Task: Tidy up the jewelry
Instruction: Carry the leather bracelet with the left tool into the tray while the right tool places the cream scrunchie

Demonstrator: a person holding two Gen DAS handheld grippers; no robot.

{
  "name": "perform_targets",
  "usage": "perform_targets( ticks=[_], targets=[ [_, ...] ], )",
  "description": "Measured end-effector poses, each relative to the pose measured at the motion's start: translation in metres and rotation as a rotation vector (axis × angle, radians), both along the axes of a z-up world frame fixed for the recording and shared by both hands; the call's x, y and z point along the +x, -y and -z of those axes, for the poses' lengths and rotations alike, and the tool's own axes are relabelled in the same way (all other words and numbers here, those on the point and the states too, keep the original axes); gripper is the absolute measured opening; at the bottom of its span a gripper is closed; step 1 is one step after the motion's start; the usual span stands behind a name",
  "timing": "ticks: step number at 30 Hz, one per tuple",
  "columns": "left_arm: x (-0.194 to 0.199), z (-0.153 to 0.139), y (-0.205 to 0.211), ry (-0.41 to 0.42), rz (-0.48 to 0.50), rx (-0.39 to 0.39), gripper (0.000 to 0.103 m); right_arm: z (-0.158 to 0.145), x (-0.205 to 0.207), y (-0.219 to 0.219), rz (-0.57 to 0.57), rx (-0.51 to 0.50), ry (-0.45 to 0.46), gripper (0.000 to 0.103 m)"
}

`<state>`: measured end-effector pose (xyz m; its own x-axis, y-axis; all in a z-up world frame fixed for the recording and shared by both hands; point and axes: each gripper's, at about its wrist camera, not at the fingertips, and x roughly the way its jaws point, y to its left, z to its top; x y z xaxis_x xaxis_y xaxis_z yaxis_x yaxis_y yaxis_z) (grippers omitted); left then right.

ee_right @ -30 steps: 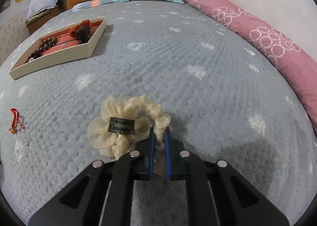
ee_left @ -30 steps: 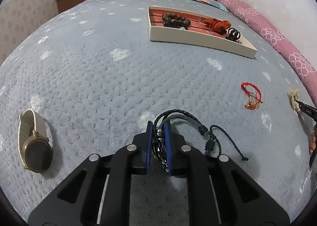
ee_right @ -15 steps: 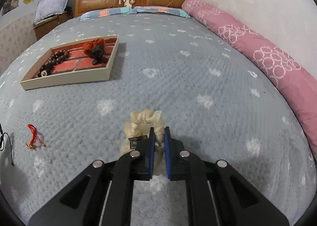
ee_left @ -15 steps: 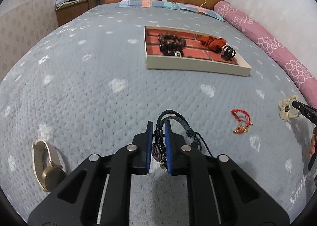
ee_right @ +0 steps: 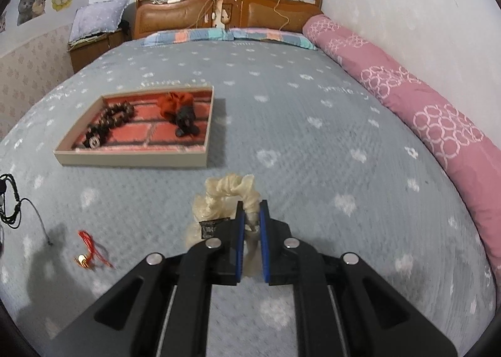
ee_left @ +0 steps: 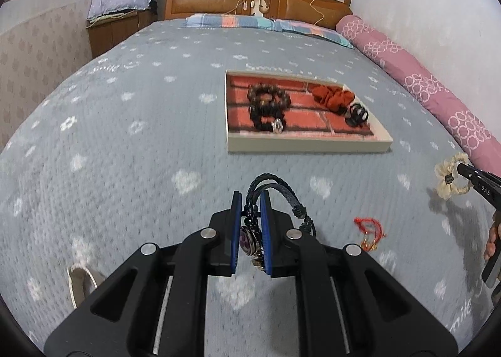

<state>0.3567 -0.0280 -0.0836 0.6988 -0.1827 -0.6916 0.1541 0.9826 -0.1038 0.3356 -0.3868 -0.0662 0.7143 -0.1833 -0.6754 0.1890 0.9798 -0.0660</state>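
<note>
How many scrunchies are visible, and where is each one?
2. A cream scrunchie is held off the bed in the right hand-held gripper. An orange scrunchie lies in the tray, toward its right end. Others may be hidden.

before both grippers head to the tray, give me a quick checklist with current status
1. Left gripper shut on the dark bracelet: ok, band pinched between the pads, loop and cords hanging free.
2. Right gripper shut on the cream scrunchie: ok, pinched on one side of the ring.
3. Both items lifted off the bedspread: ok, shadows fall below them.
4. Free room in the tray: ok, bare floor at the front between the beads and the black ties.
5. Bracelet's loose cord clear of the tray rim: cannot tell.
6. Nothing left behind: not ok, red string bracelet and watch lie on the bed.
</note>
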Motion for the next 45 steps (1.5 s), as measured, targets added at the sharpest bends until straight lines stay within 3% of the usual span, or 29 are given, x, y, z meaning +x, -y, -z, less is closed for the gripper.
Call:
perform_targets(
  ticks=[9,16,25,34,40,43,45],
  targets=[
    [0.041,-0.042,0.022,0.066,0.014,0.010,0.010,-0.022,0.044,-0.036,-0.055,-0.017,0.032,0.009],
    [0.081,-0.046,0.044,0.082,0.031,0.051,0.010,-0.025,0.090,-0.063,-0.081,0.019,0.046,0.009],
    [0.144,-0.029,0.062,0.061,0.030,0.080,0.010,-0.016,0.147,-0.090,-0.104,0.029,0.042,0.009],
    [0.215,0.011,0.075,-0.003,-0.006,0.104,0.010,0.018,0.198,-0.096,-0.072,0.049,0.005,0.009],
    [0.235,0.031,0.079,-0.036,-0.005,0.110,0.011,0.041,0.220,-0.086,-0.051,0.036,-0.033,0.009],
    [0.240,0.040,0.080,-0.050,-0.021,0.128,0.011,0.049,0.228,-0.076,-0.041,0.080,-0.057,0.013],
    [0.241,0.043,0.078,-0.059,-0.026,0.117,0.027,0.050,0.228,-0.076,-0.052,0.084,-0.058,0.014]
  ],
)
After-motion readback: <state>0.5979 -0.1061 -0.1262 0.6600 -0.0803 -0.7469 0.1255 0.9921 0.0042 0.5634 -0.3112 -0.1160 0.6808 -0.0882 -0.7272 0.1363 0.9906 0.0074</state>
